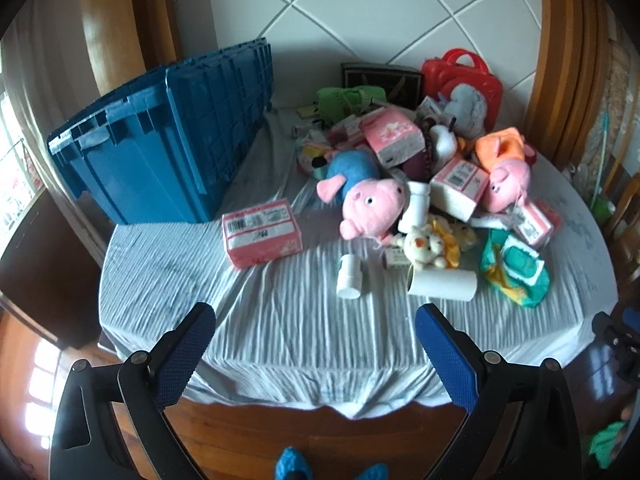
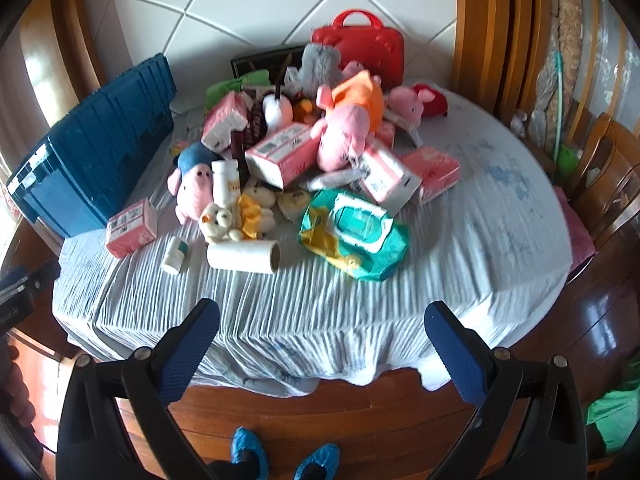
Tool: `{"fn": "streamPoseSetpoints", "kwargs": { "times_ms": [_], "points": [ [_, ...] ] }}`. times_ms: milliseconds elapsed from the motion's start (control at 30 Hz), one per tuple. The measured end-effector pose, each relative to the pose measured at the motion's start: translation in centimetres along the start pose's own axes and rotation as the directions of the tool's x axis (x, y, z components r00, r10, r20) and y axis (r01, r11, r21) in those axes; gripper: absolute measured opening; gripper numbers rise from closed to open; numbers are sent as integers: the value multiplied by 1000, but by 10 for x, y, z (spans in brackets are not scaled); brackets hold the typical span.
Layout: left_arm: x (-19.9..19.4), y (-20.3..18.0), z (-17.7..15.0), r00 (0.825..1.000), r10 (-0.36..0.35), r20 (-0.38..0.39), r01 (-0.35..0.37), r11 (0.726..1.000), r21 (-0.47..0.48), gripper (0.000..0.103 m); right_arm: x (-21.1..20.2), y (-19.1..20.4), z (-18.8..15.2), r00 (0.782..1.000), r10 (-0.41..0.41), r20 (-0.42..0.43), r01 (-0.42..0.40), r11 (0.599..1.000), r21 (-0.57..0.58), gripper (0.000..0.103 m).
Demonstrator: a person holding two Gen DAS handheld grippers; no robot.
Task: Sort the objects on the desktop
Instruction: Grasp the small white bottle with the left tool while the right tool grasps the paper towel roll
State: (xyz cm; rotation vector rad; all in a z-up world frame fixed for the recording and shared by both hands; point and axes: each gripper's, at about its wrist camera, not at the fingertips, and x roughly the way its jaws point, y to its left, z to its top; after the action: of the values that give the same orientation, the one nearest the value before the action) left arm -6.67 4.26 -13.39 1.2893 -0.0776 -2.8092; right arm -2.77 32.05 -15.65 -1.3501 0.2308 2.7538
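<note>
A heap of toys and packs lies on the cloth-covered table (image 1: 280, 332). A blue-bodied pink pig plush (image 1: 366, 196) (image 2: 192, 188), pink tissue packs (image 1: 262, 232) (image 2: 130, 228), a white roll (image 1: 442, 284) (image 2: 244, 256), a small white bottle (image 1: 349, 276) (image 2: 175, 255), a cream bear (image 1: 424, 246) (image 2: 218, 220) and a green wipes pack (image 1: 514, 268) (image 2: 356, 236) lie nearest. My left gripper (image 1: 314, 312) hangs open over the table's front edge, holding nothing. My right gripper (image 2: 322, 308) is open too, short of the roll and wipes.
A big blue crate (image 1: 160, 140) (image 2: 88, 152) stands at the table's left. A red case (image 1: 464, 80) (image 2: 360, 50) and a dark box (image 1: 380, 80) sit at the back by the tiled wall. Wooden chairs (image 2: 604, 168) stand right. A person's blue shoe covers (image 2: 248, 450) show below.
</note>
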Motion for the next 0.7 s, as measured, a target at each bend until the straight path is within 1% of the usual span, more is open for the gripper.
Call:
{"fn": "streamPoseSetpoints", "kwargs": {
  "times_ms": [33,133,300,433,467,533,700],
  "points": [
    [10,0,-3,1000,4,-25,-4,1000,2,102,8,1,-1,1000,11,-15,-11,1000,7,103],
    [37,-3,-9,998,-3,-66,4,1000,13,102,33,12,-4,998,24,-56,-23,1000,5,103],
    [93,-12,-2,992,-44,-115,51,997,57,102,71,33,-4,995,29,-99,-26,999,32,103],
    [138,-19,4,985,-75,-156,89,992,90,100,97,43,-1,993,-5,-120,12,998,63,103],
    [150,-20,5,983,-82,-166,99,990,98,100,104,44,-1,992,-14,-125,24,997,80,103],
    [175,-23,10,976,-105,-190,128,985,112,96,118,46,0,990,-31,-136,47,992,115,103],
    [222,-28,10,964,-140,-227,176,974,146,95,152,56,0,989,-57,-138,82,979,186,103]
  ]
}}
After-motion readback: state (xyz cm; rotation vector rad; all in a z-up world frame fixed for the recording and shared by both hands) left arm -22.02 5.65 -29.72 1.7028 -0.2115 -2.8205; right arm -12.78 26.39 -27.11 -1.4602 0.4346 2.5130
